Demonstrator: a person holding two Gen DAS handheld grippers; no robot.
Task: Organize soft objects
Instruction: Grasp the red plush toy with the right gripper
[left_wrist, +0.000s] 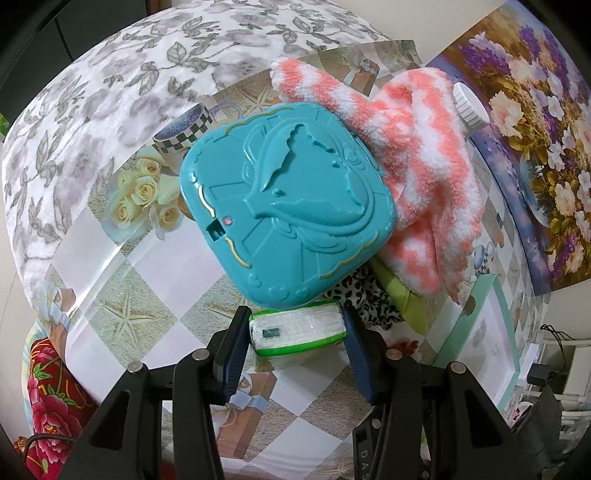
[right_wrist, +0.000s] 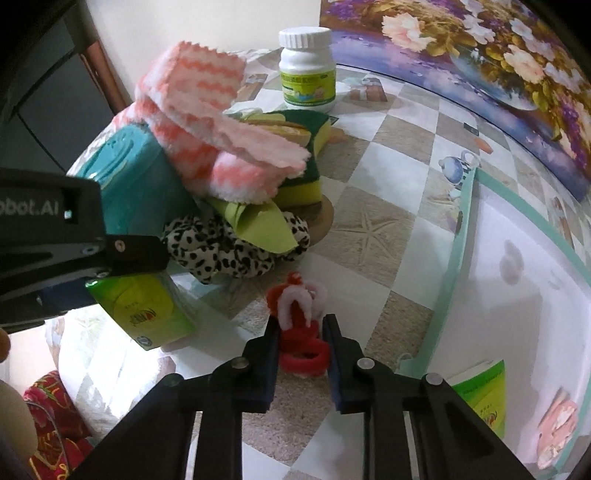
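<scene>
Left gripper (left_wrist: 295, 328): clamped on a green tissue pack (left_wrist: 297, 328), just beside the teal case (left_wrist: 288, 206). Right gripper (right_wrist: 299, 332): closed around red-and-pink pipe-cleaner bundle (right_wrist: 301, 332) mid-table (right_wrist: 388, 229), near the leopard-print cloth (right_wrist: 229, 251).

White pill btl (right_wrist: 306, 70) by teal plastic case (left_wrist: 286, 218).

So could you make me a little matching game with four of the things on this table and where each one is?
Things:
1. tissue pack
2. red fuzzy ring
3. white bottle
4. striped towel

Places:
A. standing upright at the back by the flower picture
B. between the right gripper fingers
C. draped over the pile
D. between the left gripper fingers

Pairs: 1-D, 2-B, 3-A, 4-C
</scene>
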